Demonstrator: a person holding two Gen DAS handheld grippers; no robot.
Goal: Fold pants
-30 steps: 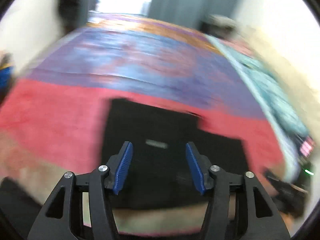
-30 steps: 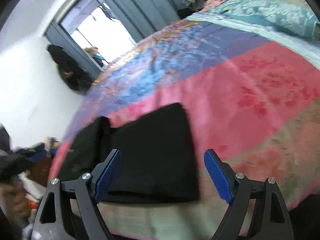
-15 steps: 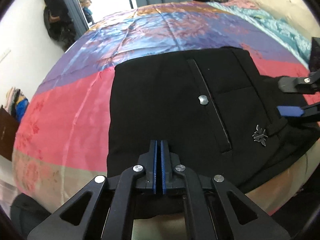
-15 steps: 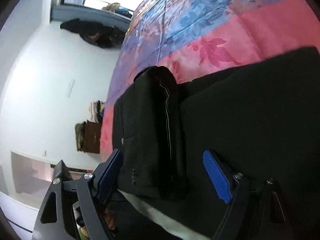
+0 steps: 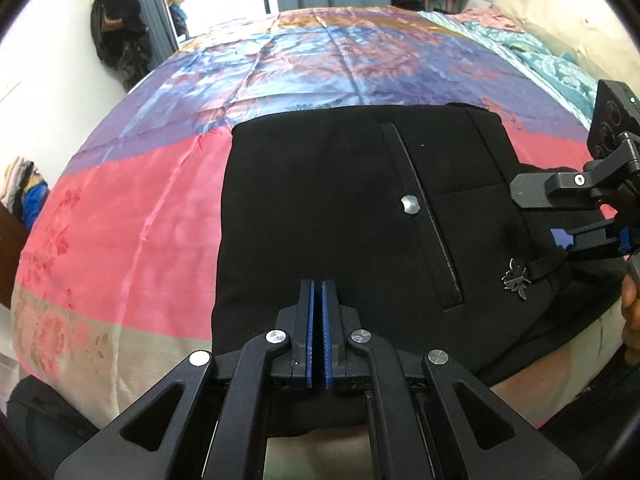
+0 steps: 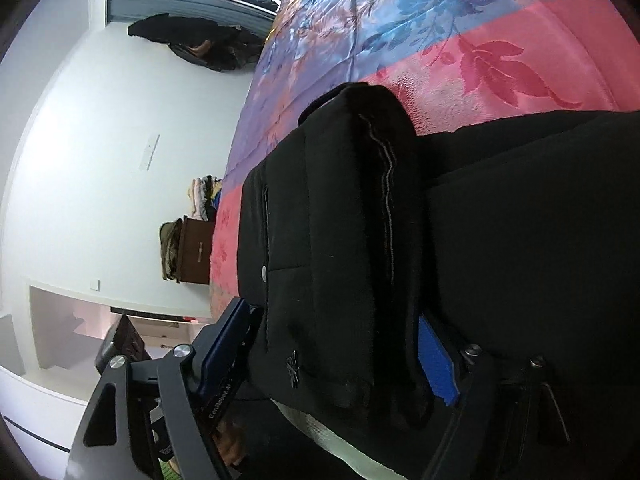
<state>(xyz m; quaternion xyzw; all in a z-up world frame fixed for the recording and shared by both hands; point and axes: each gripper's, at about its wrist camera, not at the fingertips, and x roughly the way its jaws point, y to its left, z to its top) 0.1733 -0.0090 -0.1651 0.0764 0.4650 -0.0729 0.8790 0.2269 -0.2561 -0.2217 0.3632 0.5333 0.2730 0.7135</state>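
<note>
Two tools work the folded black pants (image 5: 328, 208) on the bed (image 5: 120, 216) — the left tool (image 5: 319, 286) has its blue pads pressed together on the near edge, cloth spreading ahead of it. The right tool (image 6: 332, 344) straddles the thick waist end, jaws wide but closing, pads not yet pressing — fabric between them

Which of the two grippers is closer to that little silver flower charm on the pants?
Right. The right gripper straddles the pants edge beside the charm; the left gripper, shut, sits farther along the near edge.
</note>
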